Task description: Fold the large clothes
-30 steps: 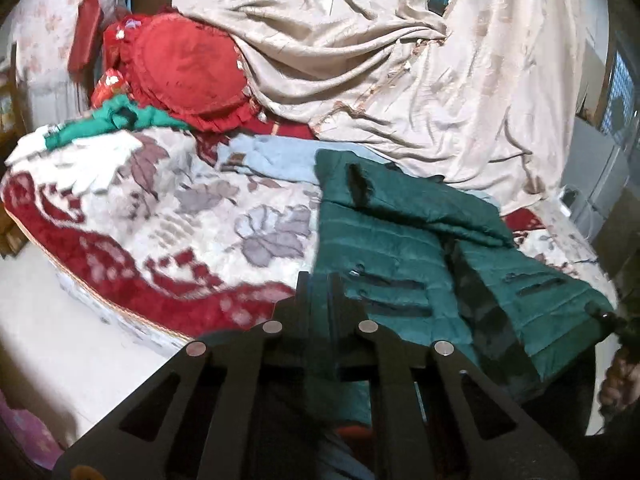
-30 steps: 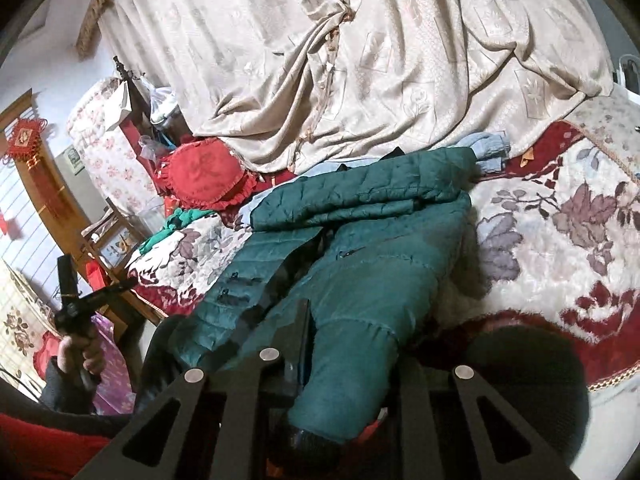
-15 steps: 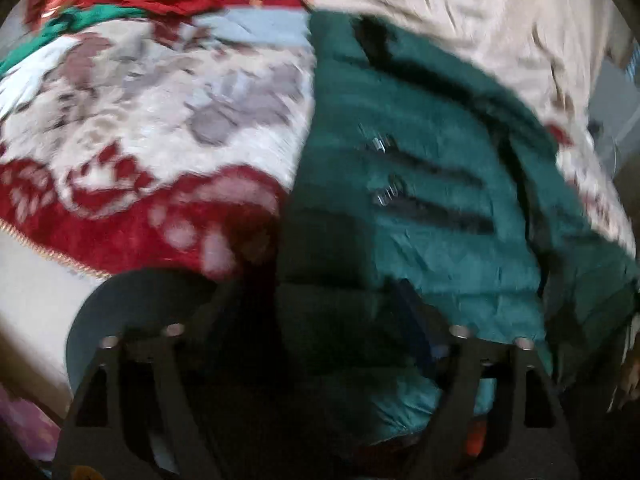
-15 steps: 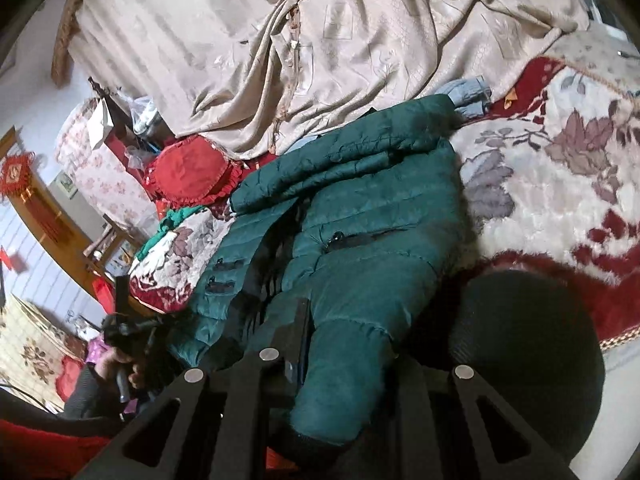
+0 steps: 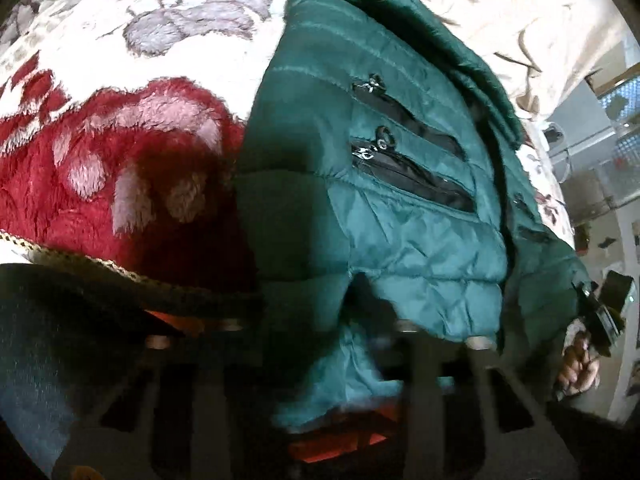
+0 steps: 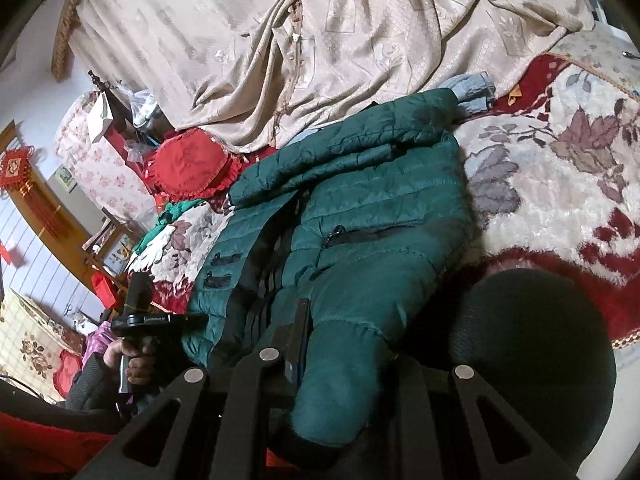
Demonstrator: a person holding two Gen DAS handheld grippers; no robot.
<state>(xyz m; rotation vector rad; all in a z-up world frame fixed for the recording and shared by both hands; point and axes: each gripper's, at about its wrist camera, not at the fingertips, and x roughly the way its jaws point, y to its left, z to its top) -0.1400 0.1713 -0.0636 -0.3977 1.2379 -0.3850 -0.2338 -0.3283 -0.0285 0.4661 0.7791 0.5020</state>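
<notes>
So the green puffer jacket [image 5: 400, 200] is lying spread on the floral blanket [image 5: 120, 80] on the bed. Left gripper [image 5: 316, 340] has dropped in close since a second ago, jaws closing around the hem. Right gripper [image 6: 340, 364] is clamping the other hem corner tight

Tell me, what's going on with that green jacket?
Right gripper clamped on jacket hem. Left gripper closing on other hem corner. Nothing blocking.

Blurred left gripper [image 5: 320, 344] fingers [image 5: 416, 360] perhaps touch the jacket [image 5: 400, 208] hem.
</notes>
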